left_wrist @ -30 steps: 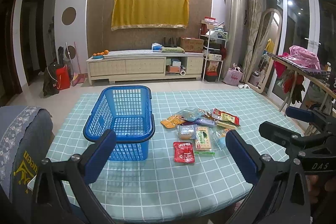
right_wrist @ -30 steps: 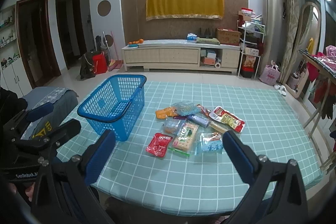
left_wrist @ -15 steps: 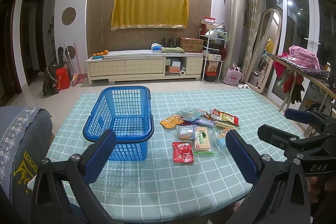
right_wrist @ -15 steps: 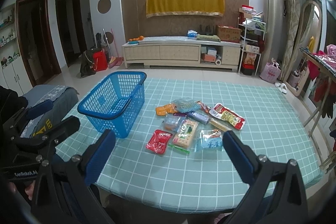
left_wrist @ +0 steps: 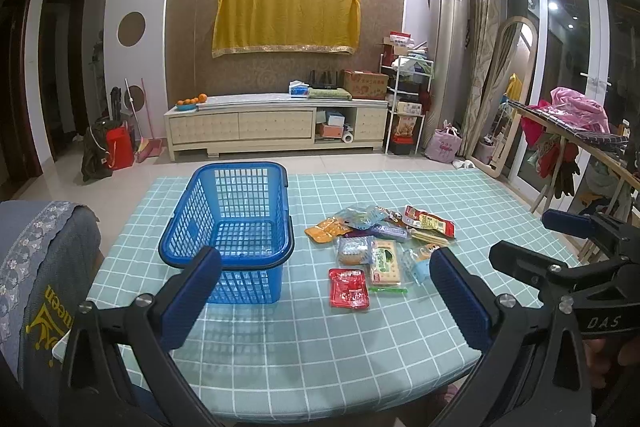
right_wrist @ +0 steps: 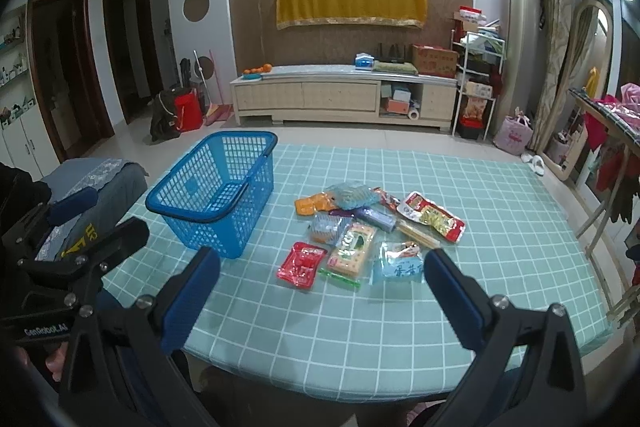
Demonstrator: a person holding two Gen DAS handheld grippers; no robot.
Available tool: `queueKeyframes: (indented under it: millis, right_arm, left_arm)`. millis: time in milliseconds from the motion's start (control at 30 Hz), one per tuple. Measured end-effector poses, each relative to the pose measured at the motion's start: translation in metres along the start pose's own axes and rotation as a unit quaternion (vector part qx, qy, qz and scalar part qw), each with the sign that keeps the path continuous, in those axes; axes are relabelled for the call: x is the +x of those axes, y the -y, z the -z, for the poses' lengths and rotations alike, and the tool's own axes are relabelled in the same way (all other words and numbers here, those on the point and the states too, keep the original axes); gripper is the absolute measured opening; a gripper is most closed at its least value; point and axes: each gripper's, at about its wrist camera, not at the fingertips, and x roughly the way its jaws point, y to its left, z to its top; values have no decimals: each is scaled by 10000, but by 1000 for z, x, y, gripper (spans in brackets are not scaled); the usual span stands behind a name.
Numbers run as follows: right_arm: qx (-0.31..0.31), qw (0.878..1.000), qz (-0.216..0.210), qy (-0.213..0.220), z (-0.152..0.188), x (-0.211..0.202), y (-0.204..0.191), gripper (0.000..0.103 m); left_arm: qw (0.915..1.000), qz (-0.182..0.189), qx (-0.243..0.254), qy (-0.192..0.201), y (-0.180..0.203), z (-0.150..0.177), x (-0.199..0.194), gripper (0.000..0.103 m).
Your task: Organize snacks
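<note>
Both the left tongs (left_wrist: 326, 291) and the "DAS"-marked right tongs (right_wrist: 322, 289) are gaping wide, holding nothing, facing snacks (right_wrist: 352, 227) mid-frame on the counter (right_wrist: 480, 195).

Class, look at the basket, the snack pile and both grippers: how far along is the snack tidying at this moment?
Done: nothing yet; the blue basket is empty. In hand: nothing; the left gripper and right gripper are both open, held above the near table edge. Left: the whole pile, including the red packet, the light blue packet and the green-and-pink cracker pack, lies on the tablecloth beside the basket.
</note>
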Motion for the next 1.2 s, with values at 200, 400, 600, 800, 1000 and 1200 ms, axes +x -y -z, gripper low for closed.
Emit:
queueKeyframes:
  millis: [200,400,600,800,1000,1200]
  right_arm:
    - [-6,10000,-15,-32,-1,3,-1,103]
    - [-1,10000,-38,-41,0,4,-1,103]
    - [-21,10000,-49,-56,1,5,-1,103]
    - [-19,10000,-52,-58,1,5,-1,103]
    - [-39,10000,-67,-38,2,6,-1,103]
    - [-30,10000,-84,-42,-2,7,0,103]
  left_arm:
    - [10000,6,-45,-23,-1,0,-1,103]
    - [10000,-24,-27,-43,-2,1,0,103]
    - [10000,-20,-41,-80,-3,2,1,103]
    - [10000,-17,-44,-86,-2,1,0,103]
    - [10000,3,-47,-59,-1,-1,-2,103]
    - [10000,65,44,-50,3,-10,1,103]
